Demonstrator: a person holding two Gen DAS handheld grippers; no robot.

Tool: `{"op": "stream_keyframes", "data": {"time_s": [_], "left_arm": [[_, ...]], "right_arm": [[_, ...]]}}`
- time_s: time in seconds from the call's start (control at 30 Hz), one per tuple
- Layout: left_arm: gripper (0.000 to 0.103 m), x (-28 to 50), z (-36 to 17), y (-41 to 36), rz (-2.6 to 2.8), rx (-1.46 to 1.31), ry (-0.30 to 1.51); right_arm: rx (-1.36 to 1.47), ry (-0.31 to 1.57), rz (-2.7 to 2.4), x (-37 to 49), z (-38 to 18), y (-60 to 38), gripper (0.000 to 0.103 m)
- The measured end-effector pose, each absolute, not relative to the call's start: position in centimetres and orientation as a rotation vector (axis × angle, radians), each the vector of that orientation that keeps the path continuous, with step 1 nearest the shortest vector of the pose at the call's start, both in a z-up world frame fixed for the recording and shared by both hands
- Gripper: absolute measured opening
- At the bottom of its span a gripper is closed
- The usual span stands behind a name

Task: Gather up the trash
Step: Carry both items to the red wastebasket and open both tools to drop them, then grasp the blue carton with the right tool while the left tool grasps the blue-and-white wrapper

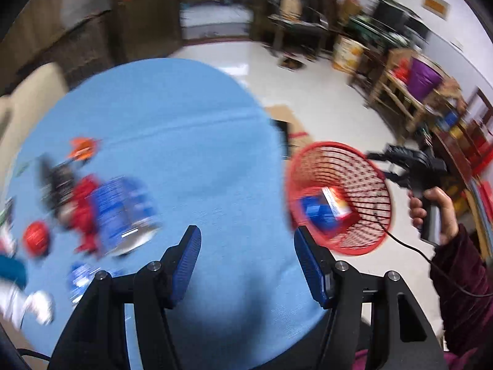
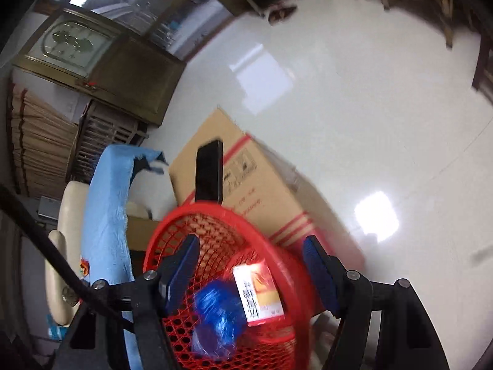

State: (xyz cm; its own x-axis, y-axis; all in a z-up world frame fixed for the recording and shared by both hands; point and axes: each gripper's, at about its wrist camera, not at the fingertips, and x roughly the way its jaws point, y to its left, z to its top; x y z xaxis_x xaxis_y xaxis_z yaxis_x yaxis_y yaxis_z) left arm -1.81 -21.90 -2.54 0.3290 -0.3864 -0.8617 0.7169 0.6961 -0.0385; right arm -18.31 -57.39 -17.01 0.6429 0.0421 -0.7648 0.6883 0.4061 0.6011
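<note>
Basket: a round red plastic mesh basket (image 2: 215, 246) is seen holding a crumpled blue wrapper (image 2: 218, 311) and a small red-and-white carton (image 2: 257, 293).
Counter: a round counter (image 1: 185, 141) is covered in blue cloth.
Left gripper (image 1: 246, 265): held half open, empty.
Right gripper (image 2: 251, 274): held half open, empty, above the basket.

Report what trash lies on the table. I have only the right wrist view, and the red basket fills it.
Observer: In the left wrist view, litter lies on the left of the blue cloth: a blue-and-white packet, a red scrap and an orange piece, all blurred.
Operator: Give me the left gripper's state.
Observer: The left gripper is open and empty above bare cloth.
Operator: Say where the basket sits from there.
Observer: The red basket sits off the cloth's right edge. The right gripper is beside its rim, held by a hand.
</note>
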Motion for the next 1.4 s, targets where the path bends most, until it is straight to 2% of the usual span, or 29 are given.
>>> {"op": "stream_keyframes", "data": {"time_s": [0.4, 0.53, 0.67, 0.77, 0.97, 1.2, 1.4], "left_arm": [[0.065, 1.4, 0.6, -0.1, -0.293, 0.149, 0.896], [0.068, 2.0, 0.0, 5.6, -0.184, 0.085, 0.885], [0.068, 2.7, -2.1, 9.3, -0.143, 0.01, 0.917], [0.068, 3.6, -3.8, 10.1, -0.153, -0.025, 0.941], [0.068, 5.9, -5.1, 9.7, -0.181, -0.007, 0.946], [0.068, 8.3, -6.4, 9.2, -0.18, 0.015, 0.974], [0.068, 6.2, -5.2, 6.6, -0.28, 0.035, 0.935]], "right_arm": [[0.96, 0.959, -0.472, -16.5, -16.9, -50.6, 0.074], [0.827, 0.869, -0.637, -16.8, -12.1, -50.8, 0.074], [0.709, 0.765, -0.542, -14.3, -6.0, -48.0, 0.074], [0.639, 0.768, -0.355, -10.0, -3.2, -43.1, 0.074], [0.503, 0.892, -0.022, -0.4, -2.6, -30.8, 0.074], [0.373, 0.981, 0.107, 6.6, -4.0, -21.7, 0.074], [0.298, 1.041, 0.077, 9.7, -6.4, -18.2, 0.076]]}}
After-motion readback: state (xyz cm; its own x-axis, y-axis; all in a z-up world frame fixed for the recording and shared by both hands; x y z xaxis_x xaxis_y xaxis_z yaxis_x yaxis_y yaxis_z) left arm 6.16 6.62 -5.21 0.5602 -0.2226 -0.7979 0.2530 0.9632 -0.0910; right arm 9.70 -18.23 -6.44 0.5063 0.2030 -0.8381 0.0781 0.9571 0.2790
